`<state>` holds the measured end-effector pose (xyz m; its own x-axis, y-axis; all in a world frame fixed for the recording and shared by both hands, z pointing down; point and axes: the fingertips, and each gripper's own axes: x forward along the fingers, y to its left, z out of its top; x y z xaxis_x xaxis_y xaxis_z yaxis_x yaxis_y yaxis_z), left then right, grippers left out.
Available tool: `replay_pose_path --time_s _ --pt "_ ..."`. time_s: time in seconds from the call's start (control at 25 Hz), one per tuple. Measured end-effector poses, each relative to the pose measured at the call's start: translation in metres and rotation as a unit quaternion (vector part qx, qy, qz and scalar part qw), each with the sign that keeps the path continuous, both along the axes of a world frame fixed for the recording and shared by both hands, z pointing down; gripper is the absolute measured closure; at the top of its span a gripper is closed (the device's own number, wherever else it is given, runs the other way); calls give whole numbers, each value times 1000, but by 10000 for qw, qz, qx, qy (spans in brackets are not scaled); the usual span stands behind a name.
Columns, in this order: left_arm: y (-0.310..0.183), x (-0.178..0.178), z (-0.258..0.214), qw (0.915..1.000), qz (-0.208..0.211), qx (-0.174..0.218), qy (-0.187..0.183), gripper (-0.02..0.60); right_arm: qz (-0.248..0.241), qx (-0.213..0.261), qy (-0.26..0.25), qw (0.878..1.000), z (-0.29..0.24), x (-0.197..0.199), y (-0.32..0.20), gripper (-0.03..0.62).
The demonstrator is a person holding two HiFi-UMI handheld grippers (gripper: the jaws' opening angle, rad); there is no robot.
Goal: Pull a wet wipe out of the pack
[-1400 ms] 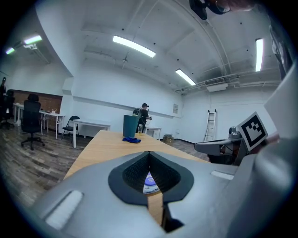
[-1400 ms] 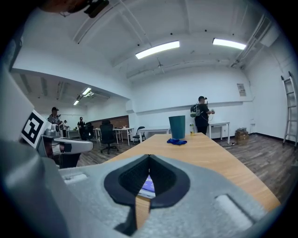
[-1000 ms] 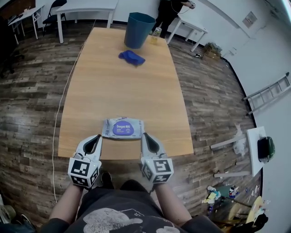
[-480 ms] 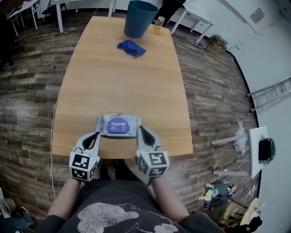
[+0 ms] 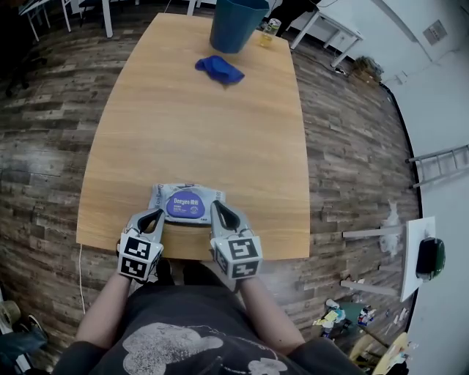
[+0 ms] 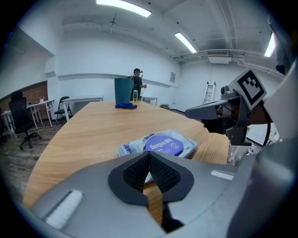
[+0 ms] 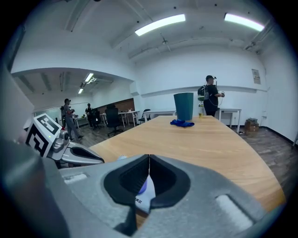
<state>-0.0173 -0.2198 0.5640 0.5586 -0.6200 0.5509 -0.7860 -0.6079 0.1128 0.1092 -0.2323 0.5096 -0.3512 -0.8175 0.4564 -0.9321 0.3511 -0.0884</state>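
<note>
Left gripper (image 5: 155, 215): jaws pressed together, nothing between them. Right gripper (image 5: 215, 208): same, closed and empty. Both are angled down at the table (image 5: 198, 124), side by side, with the tips at the near side of the wet wipe pack (image 5: 186, 203). The left tip is by its left corner and the right tip by its right end. I can't tell if either touches it.

The pack lies flat close to the table's near edge, with the purple flap label (image 5: 185, 204) facing up. The flap looks shut and no wipe shows.

Far end of the table, well apart from the pack: blue bin (image 5: 237, 22), blue cloth (image 5: 218, 69), small bottle (image 5: 270, 31). None of them is in the way.

The step looks like the approach, with the flap not yet opened. To do it well:
- Spread the jaws before going in, since closed tips can only push.
- Pin one end of the pack flat with one gripper. It looks soft and light, so it will likely slide or lift otherwise.
- With the other gripper, catch the flap's free edge and peel it back, then pinch only the top wipe.
- Pull up and slightly away, steadily, with the pinning gripper pressed down.

Risk: the pack sits near the edge, so a push toward the person could drop it off the table.
</note>
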Motion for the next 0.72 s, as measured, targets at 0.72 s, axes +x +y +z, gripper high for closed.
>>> replay_pose_path --time_s 0.72 --pt "-9 0 40 9965 -53 -678 -482 563 -1091 -485 524 9915 31 -21 -2 545"
